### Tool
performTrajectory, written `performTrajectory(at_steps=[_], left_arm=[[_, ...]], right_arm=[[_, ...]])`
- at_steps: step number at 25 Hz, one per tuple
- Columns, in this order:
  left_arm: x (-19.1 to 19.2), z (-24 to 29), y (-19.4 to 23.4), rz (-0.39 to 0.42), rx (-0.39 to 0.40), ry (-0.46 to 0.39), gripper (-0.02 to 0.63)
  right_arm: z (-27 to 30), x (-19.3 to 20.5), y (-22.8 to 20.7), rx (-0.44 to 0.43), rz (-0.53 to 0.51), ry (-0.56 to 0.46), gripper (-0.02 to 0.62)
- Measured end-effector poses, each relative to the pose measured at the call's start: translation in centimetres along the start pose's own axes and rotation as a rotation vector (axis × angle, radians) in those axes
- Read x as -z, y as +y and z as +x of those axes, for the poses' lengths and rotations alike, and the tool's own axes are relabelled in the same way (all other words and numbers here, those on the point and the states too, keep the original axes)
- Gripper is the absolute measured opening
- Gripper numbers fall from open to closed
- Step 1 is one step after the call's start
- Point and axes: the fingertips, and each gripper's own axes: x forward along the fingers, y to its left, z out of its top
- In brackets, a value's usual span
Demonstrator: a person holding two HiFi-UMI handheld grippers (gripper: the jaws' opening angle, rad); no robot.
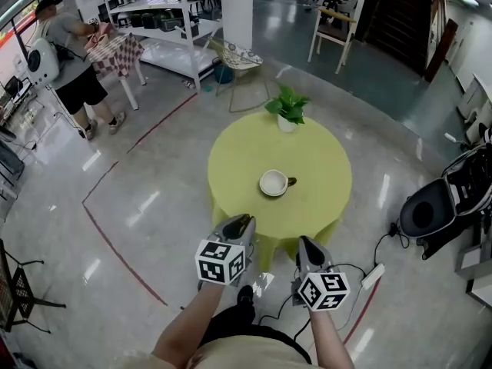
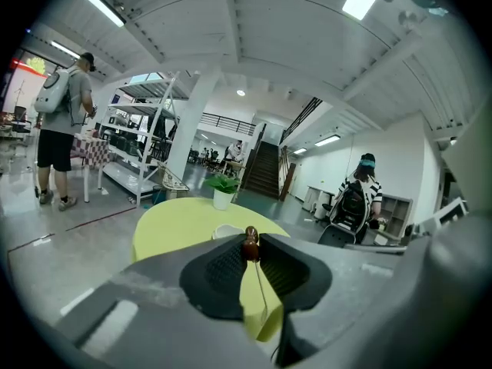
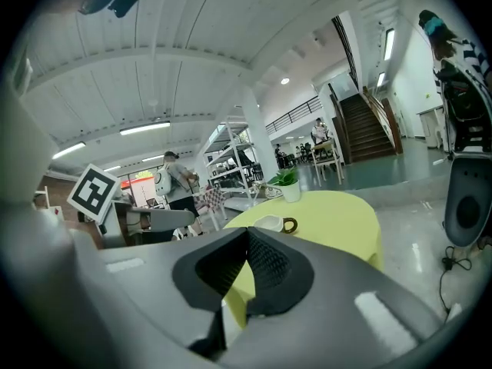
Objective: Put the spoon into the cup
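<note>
Brown at its tip, the spoon (image 2: 251, 244) is nipped by its thin stem in the left hand-held gripper (image 1: 244, 221), jaws narrow, likely for carrying. The cup (image 1: 274, 182) stands upright in the middle of the yellow worktop (image 1: 323, 167), mouth free to receive it. The right hand-held gripper (image 1: 302, 242) is closed, empty, seemingly spare.

Lots of room on the yellow surface (image 1: 323, 177)
It is bare all around the cup (image 1: 274, 182); only the plant (image 1: 287, 108) stands at the far edge.
</note>
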Motion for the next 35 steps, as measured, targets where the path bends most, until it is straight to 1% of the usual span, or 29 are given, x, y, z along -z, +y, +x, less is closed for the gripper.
performTrajectory(at_steps=[5,11,15,20,29,35], left_arm=[[-0.8,1.8,1.7,-0.011,0.016,0.003,0.055],[-1.7,3.4,2.5,0.000,0.048,0.011,0.055],[-2.1,4.3,3.0,0.002,0.060,0.011,0.055],[-2.6,4.6,4.0,-0.004,0.050,0.017,0.055],[-3.9,4.8,4.3,0.003,0.037,-0.001,0.055],[-5.3,6.0,5.0,-0.008,0.037,-0.030,0.055]], right_arm=[[1.9,-0.5,-0.5,0.027,0.013,-0.004,0.002],[3.5,-1.7,-1.1,0.052,0.012,-0.020,0.002],[4.3,-1.7,-1.6,0.069,0.011,-0.013,0.002],[4.8,-1.9,-1.6,0.070,0.022,-0.018,0.002],[4.7,-2.1,-1.7,0.065,0.030,-0.022,0.002],[5.6,-2.5,-2.7,0.069,0.024,-0.026,0.002]])
